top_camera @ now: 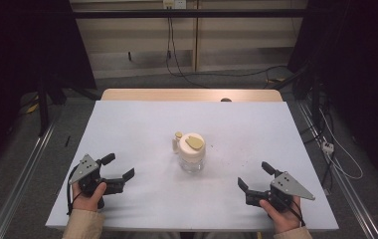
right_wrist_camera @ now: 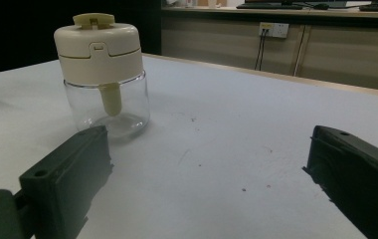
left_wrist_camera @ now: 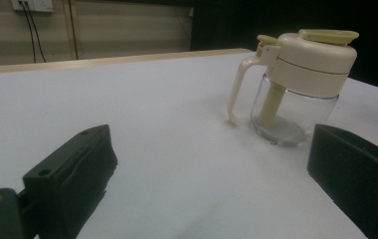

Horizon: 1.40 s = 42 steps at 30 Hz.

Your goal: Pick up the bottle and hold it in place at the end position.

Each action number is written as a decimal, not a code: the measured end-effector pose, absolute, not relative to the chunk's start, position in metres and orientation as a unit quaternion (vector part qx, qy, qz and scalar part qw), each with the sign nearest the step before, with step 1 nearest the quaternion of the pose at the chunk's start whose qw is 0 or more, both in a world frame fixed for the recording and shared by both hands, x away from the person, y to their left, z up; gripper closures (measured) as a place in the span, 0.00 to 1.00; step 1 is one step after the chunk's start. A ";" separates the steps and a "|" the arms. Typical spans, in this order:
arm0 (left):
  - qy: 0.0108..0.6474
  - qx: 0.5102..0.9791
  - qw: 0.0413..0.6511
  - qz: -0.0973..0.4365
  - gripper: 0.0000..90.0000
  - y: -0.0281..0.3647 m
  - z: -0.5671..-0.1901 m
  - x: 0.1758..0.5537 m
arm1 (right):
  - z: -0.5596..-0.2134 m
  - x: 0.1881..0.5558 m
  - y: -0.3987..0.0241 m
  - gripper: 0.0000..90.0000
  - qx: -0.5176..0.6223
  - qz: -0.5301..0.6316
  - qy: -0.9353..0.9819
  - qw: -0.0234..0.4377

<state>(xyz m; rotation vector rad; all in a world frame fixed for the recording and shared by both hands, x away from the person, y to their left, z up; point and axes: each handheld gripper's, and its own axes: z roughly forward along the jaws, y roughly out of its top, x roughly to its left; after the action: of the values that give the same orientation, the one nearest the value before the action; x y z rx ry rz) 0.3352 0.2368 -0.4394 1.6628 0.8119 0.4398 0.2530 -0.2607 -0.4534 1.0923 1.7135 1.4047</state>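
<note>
Scene: a person sits at a white tabletop (top_camera: 142,124) with a hand tool in each hand, forearms coming in from the near edge.
Jar: a clear glass jar (top_camera: 191,152) with a cream lid stands upright near the middle of the tabletop, between the two tools and farther from the person than either.
Jar details: a cream handle sticks out at the lid's far-left side in the high view; a pale green flap lies on top of the lid; a pale stem hangs down inside the glass.
Left tool: the left tool (top_camera: 117,167) rests low over the near-left part of the tabletop, its jaws spread wide with nothing between them, well apart from the jar.
Left tool view: the jar (left_wrist_camera: 296,84) sits ahead and to the right, handle turned toward the camera's left.
Right tool: the right tool (top_camera: 256,176) sits over the near-right part of the tabletop, jaws likewise wide apart and gripping nothing, well apart from the jar.
Right tool view: the jar (right_wrist_camera: 102,74) stands ahead on the left, just past the left jaw.
Background: cables (top_camera: 177,59) trail across the floor beyond the tabletop.
</note>
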 end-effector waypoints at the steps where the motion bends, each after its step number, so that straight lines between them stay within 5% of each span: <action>1: 0.349 0.711 0.581 0.187 0.05 0.237 -0.440 0.335 | -0.453 0.253 -0.260 0.03 0.417 0.536 0.655 0.330; 42: 0.313 0.729 0.592 0.144 0.04 0.163 -0.424 0.339 | -0.452 0.256 -0.258 0.04 0.413 0.534 0.660 0.328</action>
<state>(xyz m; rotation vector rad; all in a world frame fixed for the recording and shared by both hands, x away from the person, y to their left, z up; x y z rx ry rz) 0.3388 0.1634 -0.4238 1.6948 0.7290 0.3355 0.2560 -0.2575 -0.4516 1.0825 1.7290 1.3982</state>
